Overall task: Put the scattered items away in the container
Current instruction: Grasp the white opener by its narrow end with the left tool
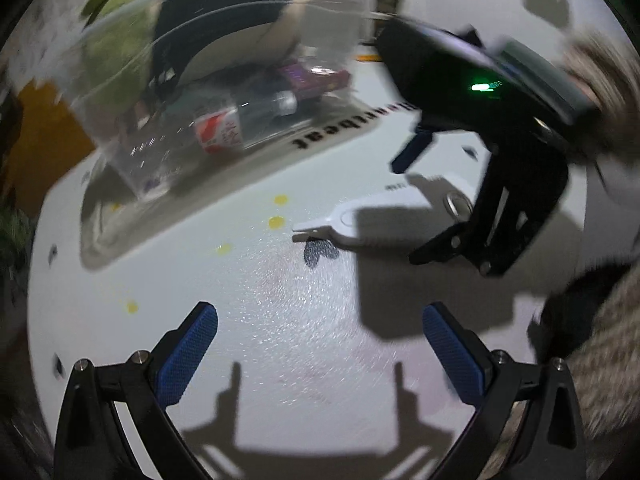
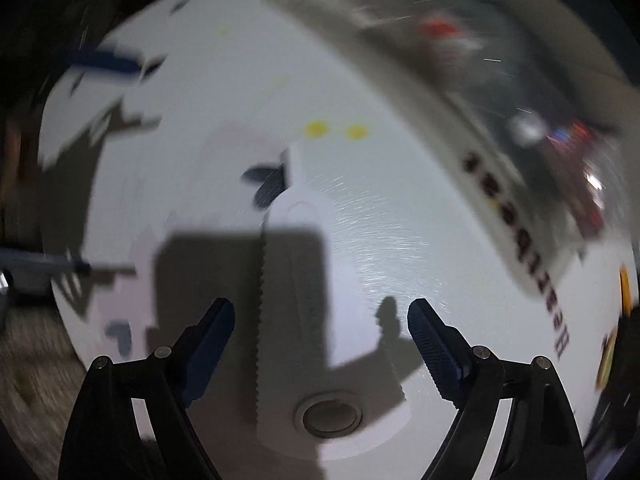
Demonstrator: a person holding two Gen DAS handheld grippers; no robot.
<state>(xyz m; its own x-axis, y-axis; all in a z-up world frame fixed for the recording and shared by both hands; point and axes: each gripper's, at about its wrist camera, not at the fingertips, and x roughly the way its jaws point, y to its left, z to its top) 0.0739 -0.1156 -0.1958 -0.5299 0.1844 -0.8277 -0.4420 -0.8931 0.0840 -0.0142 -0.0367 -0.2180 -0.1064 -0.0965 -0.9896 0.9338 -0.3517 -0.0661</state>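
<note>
A white plastic tool (image 1: 380, 212) with a pointed tip and a round metal button lies flat on the white table. In the right wrist view the tool (image 2: 304, 320) lies between my open right gripper's (image 2: 320, 340) fingers, which straddle its wide end. The right gripper (image 1: 444, 196) also shows in the left wrist view, open over the tool's wide end. A clear plastic container (image 1: 224, 80) stands at the back left, holding a small bottle (image 1: 240, 124) and a purple pack (image 1: 308, 76). My left gripper (image 1: 320, 344) is open and empty over bare table.
Yellow dots (image 1: 276, 222) and a dark smudge (image 1: 320, 252) mark the table. Black lettering (image 1: 340, 132) runs beside the container. The container (image 2: 500, 80) is blurred at the upper right in the right wrist view. A green soft thing (image 1: 116, 32) sits behind the container.
</note>
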